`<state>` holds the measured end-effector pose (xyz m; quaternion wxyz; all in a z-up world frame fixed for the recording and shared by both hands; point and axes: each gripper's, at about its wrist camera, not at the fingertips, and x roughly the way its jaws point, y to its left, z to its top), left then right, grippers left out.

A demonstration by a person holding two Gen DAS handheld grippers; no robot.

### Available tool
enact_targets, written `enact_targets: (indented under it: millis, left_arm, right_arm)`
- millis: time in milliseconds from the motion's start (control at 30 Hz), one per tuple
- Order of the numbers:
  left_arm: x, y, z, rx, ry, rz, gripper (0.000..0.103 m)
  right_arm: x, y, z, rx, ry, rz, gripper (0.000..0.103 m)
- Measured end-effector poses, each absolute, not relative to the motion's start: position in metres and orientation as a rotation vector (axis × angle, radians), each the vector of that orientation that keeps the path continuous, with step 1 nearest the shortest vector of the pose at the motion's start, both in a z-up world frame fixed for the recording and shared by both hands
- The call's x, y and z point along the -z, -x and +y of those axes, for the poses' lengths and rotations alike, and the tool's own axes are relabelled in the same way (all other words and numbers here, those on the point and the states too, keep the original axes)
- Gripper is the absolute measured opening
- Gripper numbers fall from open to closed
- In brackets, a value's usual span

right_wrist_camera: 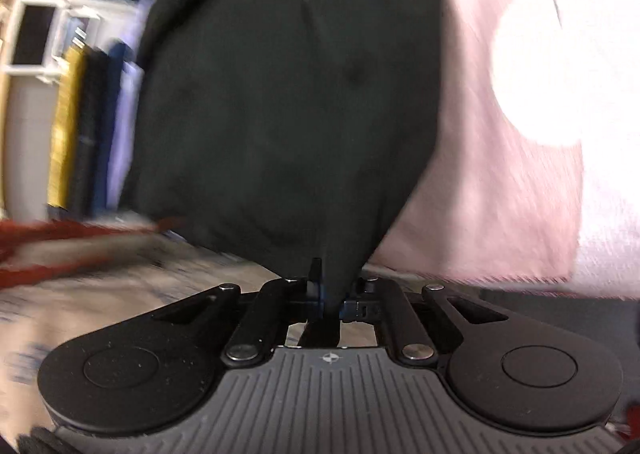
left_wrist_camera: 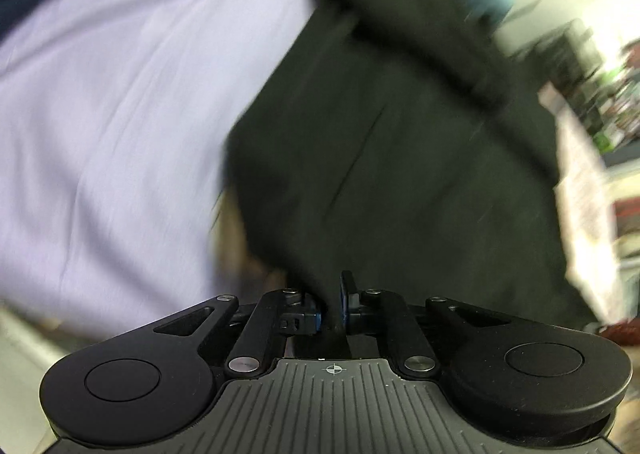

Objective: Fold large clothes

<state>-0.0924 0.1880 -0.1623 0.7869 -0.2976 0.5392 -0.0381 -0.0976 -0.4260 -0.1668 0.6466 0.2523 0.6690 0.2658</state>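
Note:
A large dark green-black garment [left_wrist_camera: 380, 141] fills the middle of the left wrist view and narrows down into my left gripper [left_wrist_camera: 331, 310], which is shut on a pinch of its fabric. In the right wrist view the same dark garment [right_wrist_camera: 280, 113] hangs as a broad bulge that tapers into my right gripper [right_wrist_camera: 331, 300], also shut on the cloth. Both pictures are smeared by motion. The rest of the garment runs out of view at the top.
A lilac cloth [left_wrist_camera: 112, 133] lies left of the garment in the left wrist view. A pink cloth [right_wrist_camera: 500, 173] lies on the right in the right wrist view. Hanging or stacked clothes [right_wrist_camera: 92, 125] and a white shelf [right_wrist_camera: 32, 37] stand at left there.

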Motion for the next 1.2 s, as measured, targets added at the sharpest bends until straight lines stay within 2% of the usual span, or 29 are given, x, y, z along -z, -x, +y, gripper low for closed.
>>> enact_targets:
  millis: [200,433,567,800,933,1200]
  left_arm:
    - [0.125,0.015,0.206,0.147,0.725,0.958,0.056]
    - [0.101,-0.086,0.221,0.104,0.674,0.848,0.054]
    - [0.090,-0.129,0.231,0.071,0.650,0.800,0.053]
    - [0.093,-0.219,0.238,-0.004,0.657,0.781,0.049]
    - [0.111,-0.259,0.242,-0.055,0.712,0.797,0.049]
    - [0.134,-0.314,0.250,-0.077,0.719,0.818,0.049]
  right_arm:
    - [0.112,0.028,-0.425,-0.591,-0.688,1.303,0.007]
    - [0.081,-0.082,-0.405,-0.542,-0.533,1.187,0.007]
    - [0.069,-0.141,-0.411,-0.466,-0.582,1.124,0.006]
    - [0.078,-0.231,-0.419,-0.302,-0.719,1.051,0.006]
    - [0.090,-0.275,-0.402,-0.227,-0.678,1.053,0.006]
    - [0.112,-0.324,-0.381,-0.114,-0.712,1.065,0.006]
